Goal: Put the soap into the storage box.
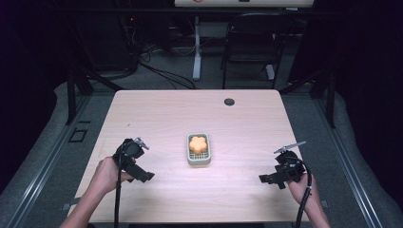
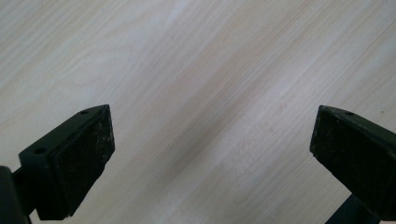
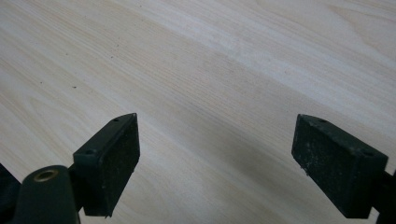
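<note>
tray (image 1: 198, 160) mid-table, orange flower piece (image 1: 198, 143) seated in it | left gripper (image 1: 142, 175) at its 8 o'clock, jaws apart, empty | right gripper (image 1: 266, 178) at 4, jaws apart, empty | I judge both parked wide, flanking the tray so either can reach in

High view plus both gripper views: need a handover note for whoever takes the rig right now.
Left gripper: open, holds nothing, low over bare table at the near left.
Right gripper: open, holds nothing, low over bare table at the near right.
Orange flower-shaped piece lies in the small pale tray at the table's middle, between the two grippers and apart from both.
Done: nothing gripped so far, as things lie.
Left: probably reach for the tray or the orange piece; either gripper looks equally placed.
</note>
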`<state>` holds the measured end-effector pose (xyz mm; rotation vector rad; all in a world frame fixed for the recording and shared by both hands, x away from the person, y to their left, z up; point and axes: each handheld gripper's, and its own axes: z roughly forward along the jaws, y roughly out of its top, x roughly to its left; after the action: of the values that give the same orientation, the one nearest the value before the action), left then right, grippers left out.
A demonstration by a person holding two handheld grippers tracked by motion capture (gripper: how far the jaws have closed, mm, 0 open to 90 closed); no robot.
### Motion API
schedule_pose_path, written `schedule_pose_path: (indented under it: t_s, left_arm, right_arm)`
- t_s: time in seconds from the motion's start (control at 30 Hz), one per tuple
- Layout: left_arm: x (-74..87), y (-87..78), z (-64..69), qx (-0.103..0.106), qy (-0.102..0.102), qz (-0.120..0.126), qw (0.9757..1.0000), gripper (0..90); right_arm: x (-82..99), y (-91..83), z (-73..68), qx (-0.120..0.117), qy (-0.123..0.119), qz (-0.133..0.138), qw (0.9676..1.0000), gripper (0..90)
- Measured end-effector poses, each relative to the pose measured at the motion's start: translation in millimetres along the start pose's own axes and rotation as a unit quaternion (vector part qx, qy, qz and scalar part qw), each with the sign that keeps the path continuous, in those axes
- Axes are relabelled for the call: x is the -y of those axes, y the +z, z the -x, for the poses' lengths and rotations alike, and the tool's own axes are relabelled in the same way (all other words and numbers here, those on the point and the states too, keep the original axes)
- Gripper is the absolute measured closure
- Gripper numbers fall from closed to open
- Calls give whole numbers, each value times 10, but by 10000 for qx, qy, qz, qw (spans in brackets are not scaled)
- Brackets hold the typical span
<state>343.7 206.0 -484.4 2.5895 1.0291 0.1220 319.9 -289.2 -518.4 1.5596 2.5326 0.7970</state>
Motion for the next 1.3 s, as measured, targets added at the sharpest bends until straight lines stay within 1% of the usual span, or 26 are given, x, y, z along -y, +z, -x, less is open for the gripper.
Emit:
schedule_pose_path:
  t_s: [0.03,0.1,0.17,0.2,0.3,0.4,0.43,0.5,0.53,0.57,0.63,0.67,0.7,0.77,0.97,1.03,1.17,1.23,1.3]
  left_arm:
    - [60,0,-3,-28,-11,-29,10000,1]
    - [88,-2,-1,-33,-49,-27,10000,1]
    - [178,-17,1,0,-145,21,9999,1]
    - [210,-19,5,-20,-170,33,9998,1]
    - [275,-11,7,3,-209,-7,9998,1]
    - [421,6,0,13,-373,-19,9993,1]
    - [421,6,0,13,-373,-19,9993,1]
    - [526,15,-14,2,-482,-61,9988,1]
    - [561,17,-19,5,-536,-62,9985,1]
    - [561,17,-19,5,-536,-62,9985,1]
    - [648,45,-32,13,-630,-83,9980,1]
    - [648,45,-32,13,-630,-83,9980,1]
    - [685,74,-37,15,-701,-116,9975,1]
    - [697,86,-39,31,-685,-140,9975,1]
    - [726,124,-76,-8,-745,-151,9971,1]
    - [749,124,-95,-38,-771,-108,9970,1]
    - [779,133,-110,6,-809,-89,9967,1]
    - [784,153,-123,63,-813,-158,9965,1]
    - [776,163,-129,70,-809,-142,9966,1]
  right_arm:
    - [0,-4,-1,-25,-22,-4,10000,150]
    - [0,-5,-3,-22,-27,8,10000,150]
    - [0,-13,-9,-2,-19,28,10000,150]
    - [1,-14,-10,1,-13,39,10000,150]
    - [0,-18,-5,-16,-31,17,10000,150]
    - [-1,-21,-8,-10,-24,9,10000,150]
    - [-1,-21,-8,-10,-24,9,10000,150]
    - [-1,-23,-16,-5,-17,16,10000,150]
    - [-1,-21,-18,5,-14,16,10000,150]
    - [-1,-21,-18,5,-14,16,10000,150]
    - [-5,-21,-17,4,-43,-32,10000,150]
    - [-5,-21,-17,4,-43,-32,10000,150]
    - [-6,-19,-20,0,-60,-42,10000,150]
    - [-5,-19,-23,-12,-58,-29,10000,150]
    - [4,-9,-7,-15,-46,-56,10000,150]
    - [4,3,-2,-49,-40,-59,10000,150]
    - [5,7,-6,-27,-40,-72,10000,150]
    - [8,9,-4,-43,-47,-60,10000,150]
    - [4,21,10,-82,-35,-92,9999,150]
